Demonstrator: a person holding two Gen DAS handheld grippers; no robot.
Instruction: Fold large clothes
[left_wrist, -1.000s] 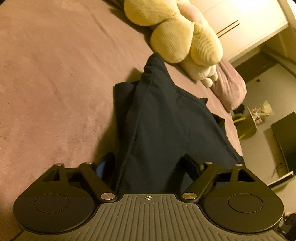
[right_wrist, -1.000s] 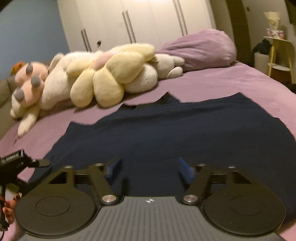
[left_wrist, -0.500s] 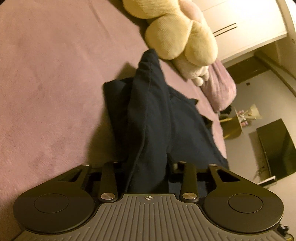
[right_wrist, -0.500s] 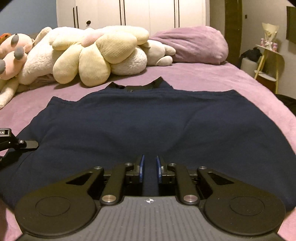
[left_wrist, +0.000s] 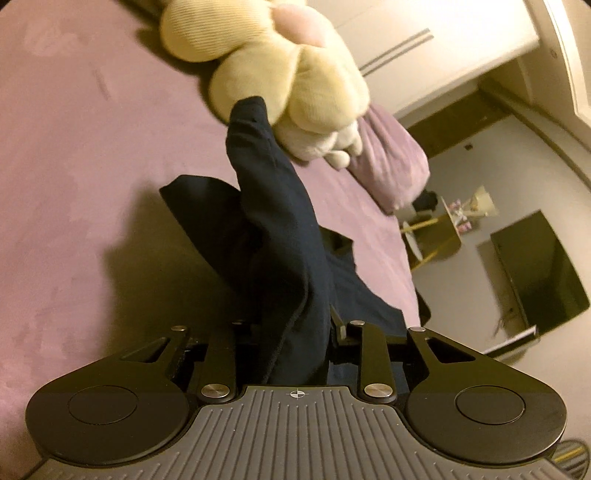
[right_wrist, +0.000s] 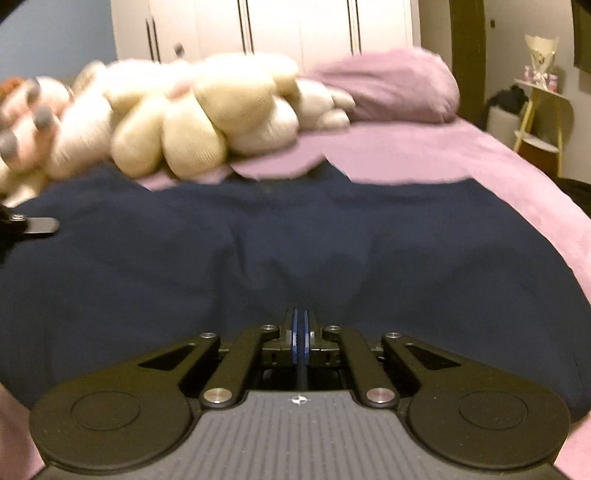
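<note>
Across the purple bed (right_wrist: 461, 155) lies the dark navy garment (right_wrist: 258, 251), spread wide with its collar end toward the heap of plush toys (right_wrist: 192, 122) and the pillow (right_wrist: 388, 92). What has changed in the last second is the grip: a second ago the jaws of the right gripper (right_wrist: 300, 325) stood well apart over the near hem, half a second ago they had narrowed, and now the blue pads are pressed together with a thin fold of the hem pinched between them — the cloth puckers toward that point. The left gripper (left_wrist: 295, 325) has gone the same way; its jaws, wide open a second ago, are now drawn in on a bunched ridge of the garment (left_wrist: 280, 229), and that side has risen off the bed in a steep fold that casts a shadow on the cover. Whether the left jaws bite firmly is hard to say, since the fabric hides the pads, but the lifted cloth suggests they do.

So both ends of the near edge are held, and the task appears to be passing from grasping to the first fold — probably carrying the edge over the body. Both views are blurred, consistent with motion under way.
</note>
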